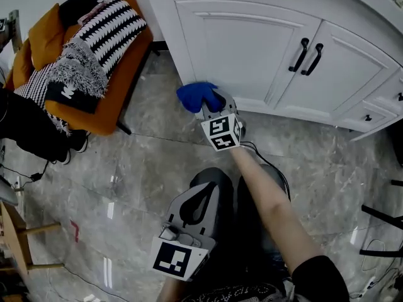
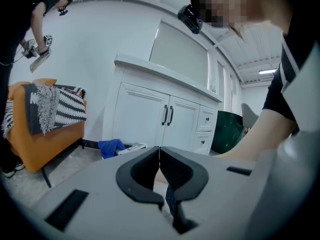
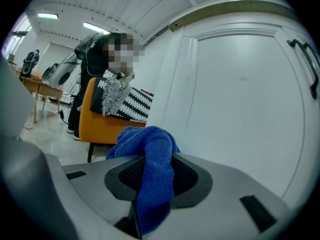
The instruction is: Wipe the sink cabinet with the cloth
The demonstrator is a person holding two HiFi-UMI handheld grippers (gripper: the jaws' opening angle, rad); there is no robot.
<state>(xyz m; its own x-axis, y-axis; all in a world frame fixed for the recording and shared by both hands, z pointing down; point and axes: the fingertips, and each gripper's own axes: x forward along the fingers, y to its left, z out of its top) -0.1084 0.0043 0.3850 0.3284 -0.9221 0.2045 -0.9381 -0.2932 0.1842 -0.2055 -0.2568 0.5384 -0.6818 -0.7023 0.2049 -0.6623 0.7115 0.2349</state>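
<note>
A blue cloth (image 1: 198, 95) is bunched in my right gripper (image 1: 211, 103), which is shut on it low by the left door of the white sink cabinet (image 1: 252, 46). In the right gripper view the blue cloth (image 3: 150, 169) hangs between the pads, with the cabinet door (image 3: 240, 99) close ahead. My left gripper (image 1: 200, 204) is held back near my body, its jaws shut with nothing between them. The left gripper view shows the cabinet (image 2: 150, 114) across the floor and the blue cloth (image 2: 111, 147) at its foot.
An orange chair (image 1: 94, 61) draped with black-and-white knitted throws stands left of the cabinet. Black door handles (image 1: 306, 55) sit on the cabinet's middle. A person stands at the far left. A cable trails over the grey marble floor (image 1: 145, 168).
</note>
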